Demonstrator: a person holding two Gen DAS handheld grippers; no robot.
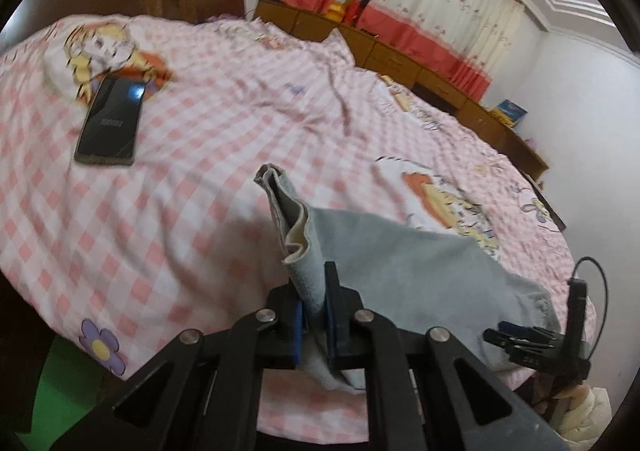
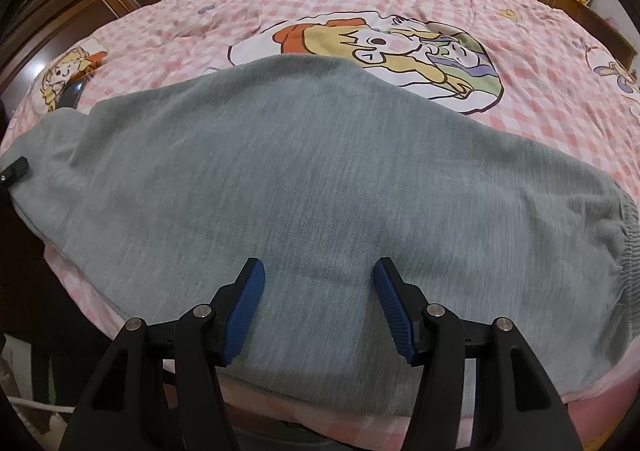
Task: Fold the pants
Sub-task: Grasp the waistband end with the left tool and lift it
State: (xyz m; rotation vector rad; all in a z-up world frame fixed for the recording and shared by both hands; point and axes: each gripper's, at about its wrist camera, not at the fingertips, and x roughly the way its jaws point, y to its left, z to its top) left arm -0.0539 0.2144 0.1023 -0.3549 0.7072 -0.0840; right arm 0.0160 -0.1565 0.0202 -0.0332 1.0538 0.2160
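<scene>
The left hand-held gripper [image 1: 316,311] is clamped on a raised end of the grey pants [image 2: 304,179]; the right hand-held gripper [image 2: 319,303] hovers spread above them, pants lying across the bed [image 2: 540,99], phone [image 1: 109,122] beyond

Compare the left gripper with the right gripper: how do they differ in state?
The left gripper is shut on the grey pants, lifting an end of them; the right gripper is open and holds nothing. Left's pads pinch fabric; right's pads stand apart over the flat pants. Both have blue pads.
</scene>
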